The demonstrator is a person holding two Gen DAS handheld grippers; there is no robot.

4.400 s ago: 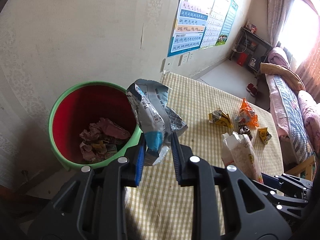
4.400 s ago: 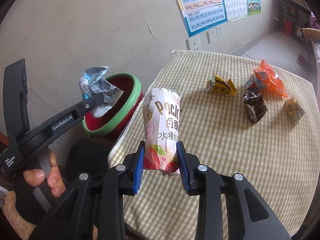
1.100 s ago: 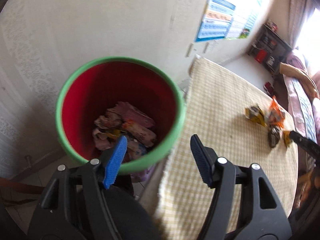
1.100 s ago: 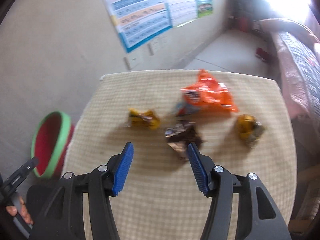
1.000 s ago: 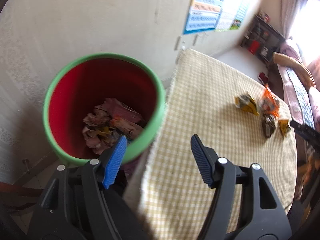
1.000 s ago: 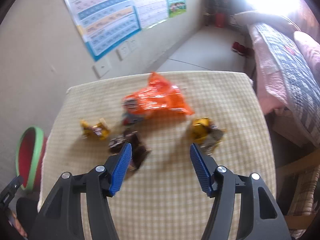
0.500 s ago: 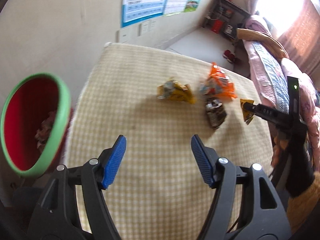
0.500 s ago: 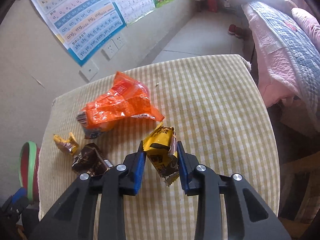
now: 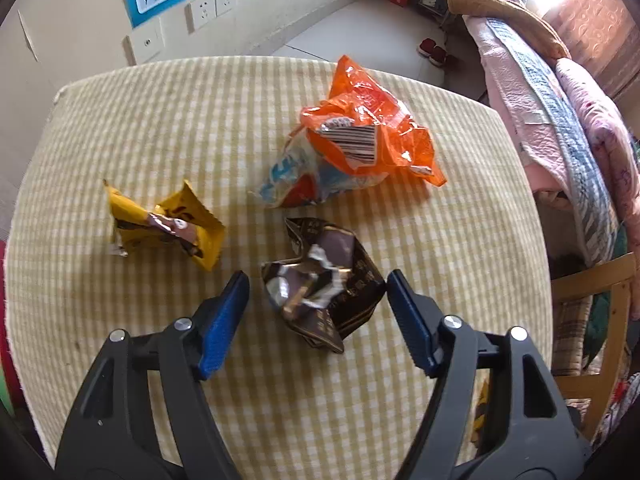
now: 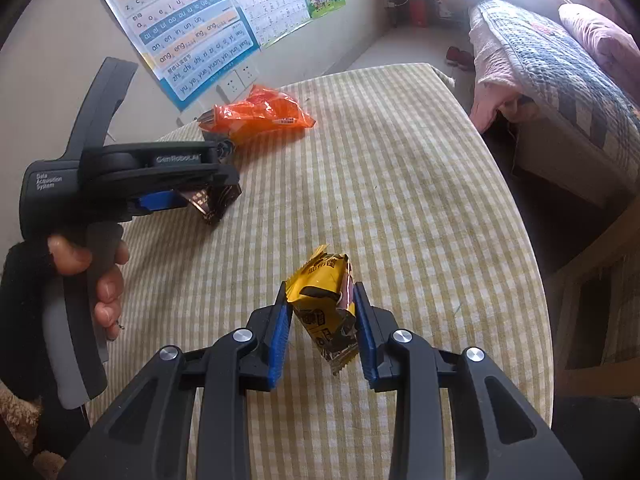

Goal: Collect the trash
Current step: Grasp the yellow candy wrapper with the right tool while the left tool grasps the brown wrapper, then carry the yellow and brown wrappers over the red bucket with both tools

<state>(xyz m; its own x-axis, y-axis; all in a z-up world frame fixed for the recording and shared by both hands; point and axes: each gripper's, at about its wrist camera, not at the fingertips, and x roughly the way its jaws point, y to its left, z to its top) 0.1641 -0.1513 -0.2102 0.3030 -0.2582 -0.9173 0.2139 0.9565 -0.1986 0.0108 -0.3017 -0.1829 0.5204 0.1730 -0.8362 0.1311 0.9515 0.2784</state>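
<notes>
between the blue pads of the left tool [image 9: 316,300] lies a crumpled dark brown foil snack wrapper [image 9: 324,300], flat on the yellow-and-white checked tabletop [image 9: 460,216]; the tool's jaws are closing around it but the pads do not look pressed in yet, with a clear gap on the left side and the right pad just at the wrapper's edge. its long axis seems to run from the tool outward and slightly leftward, so the jaws span its shorter width, which should suit a pinch. the right tool [image 10: 322,320] is closed on a yellow crinkled snack wrapper [image 10: 326,304], held upright between its pads above the tabletop. still lying loose are a yellow torn candy wrapper [image 9: 164,224], left of the brown one and nearer the left hand [image 10: 94,272], and an orange plastic snack bag [image 9: 360,148] farther off toward the wall. the left wrist view shows how the pads bracket the brown wrapper; the right wrist view shows that tool from the side, low over the wrapper, and hides the loose yellow one behind it.
</notes>
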